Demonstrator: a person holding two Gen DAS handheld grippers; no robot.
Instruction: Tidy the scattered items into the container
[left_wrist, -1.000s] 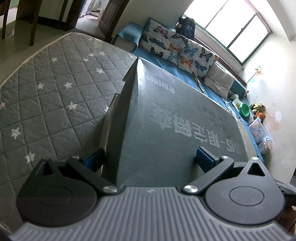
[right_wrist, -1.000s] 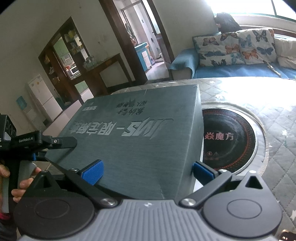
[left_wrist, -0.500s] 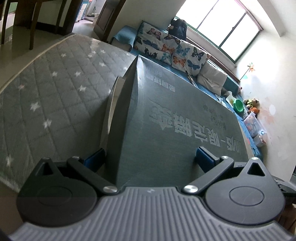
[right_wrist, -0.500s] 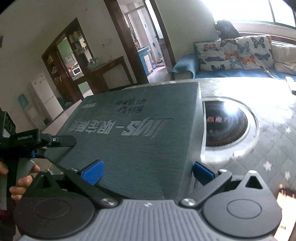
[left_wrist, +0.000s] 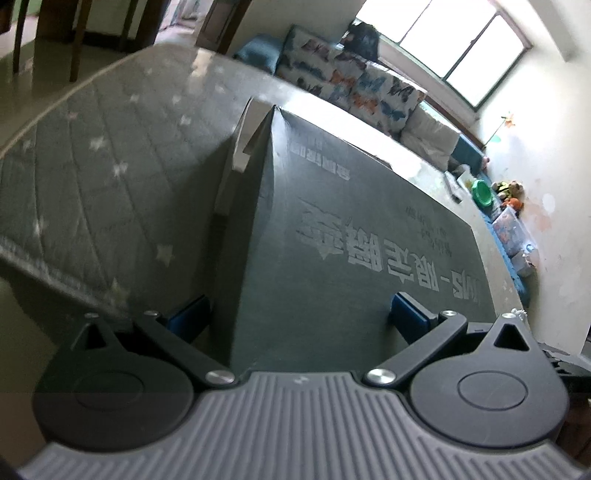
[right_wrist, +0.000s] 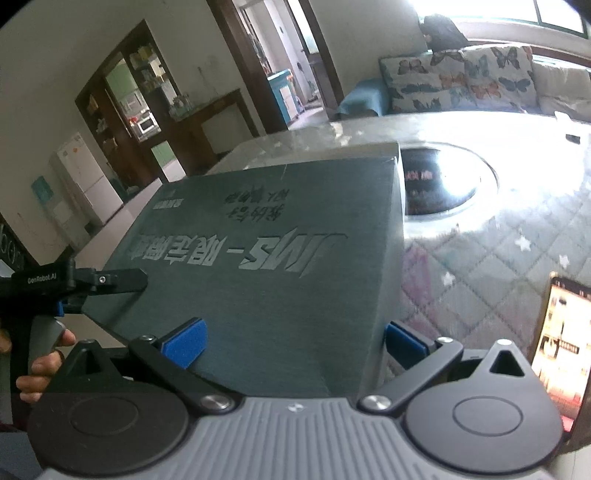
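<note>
A large dark green box (left_wrist: 351, 229) with pale printed lettering is held between both grippers above the table. My left gripper (left_wrist: 299, 317) is shut on one end of it, a blue pad pressed to each side. A white inner edge (left_wrist: 240, 147) shows along the box's left side. My right gripper (right_wrist: 293, 343) is shut on the opposite end of the same box (right_wrist: 277, 240). In the right wrist view the left gripper (right_wrist: 85, 284) shows at the box's far corner, held by a hand (right_wrist: 37, 365). What is inside the box is hidden.
A grey quilted cover with white stars (left_wrist: 92, 166) lies over the table. A round black cooktop (right_wrist: 439, 181) is set into the table beyond the box. A phone with a lit screen (right_wrist: 565, 332) lies at the right. A sofa with butterfly cushions (right_wrist: 461, 77) stands behind.
Both grippers have carried the box back toward the table's near edge. The table cover and cooktop have receded, and the lit phone has come into view at the right.
</note>
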